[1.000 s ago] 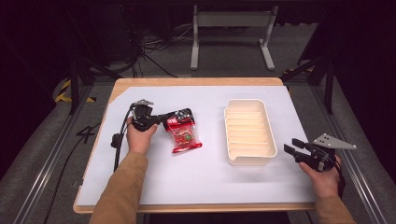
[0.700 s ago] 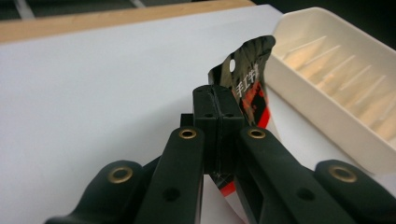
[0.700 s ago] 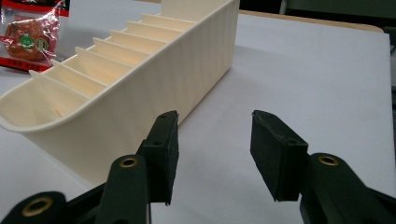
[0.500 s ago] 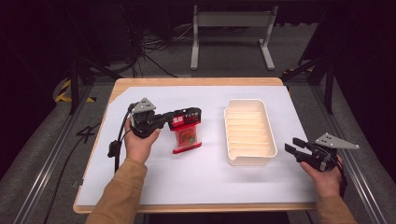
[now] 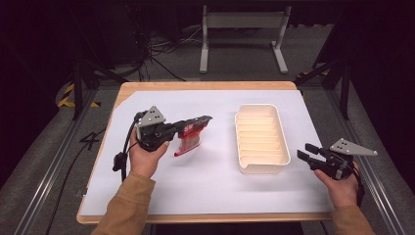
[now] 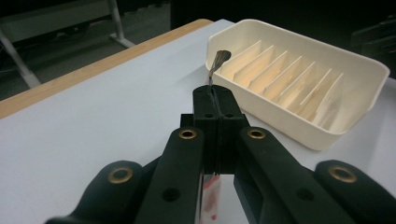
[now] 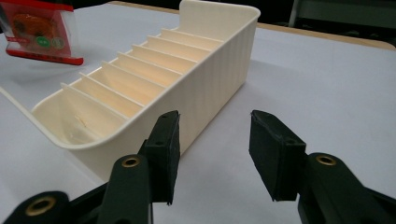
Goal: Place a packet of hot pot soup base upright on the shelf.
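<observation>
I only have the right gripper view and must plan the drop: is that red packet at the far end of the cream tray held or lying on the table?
Observer: Held. The left gripper is shut on the red packet, which hangs clear of the table.
Operator: Is it over the tray yet?
Observer: No. In the high view it is beside the tray, on the left, with bare table between.
Operator: How is it pinched?
Observer: By its top edge; the left gripper view has a sliver of it poking past the closed fingers.
</observation>
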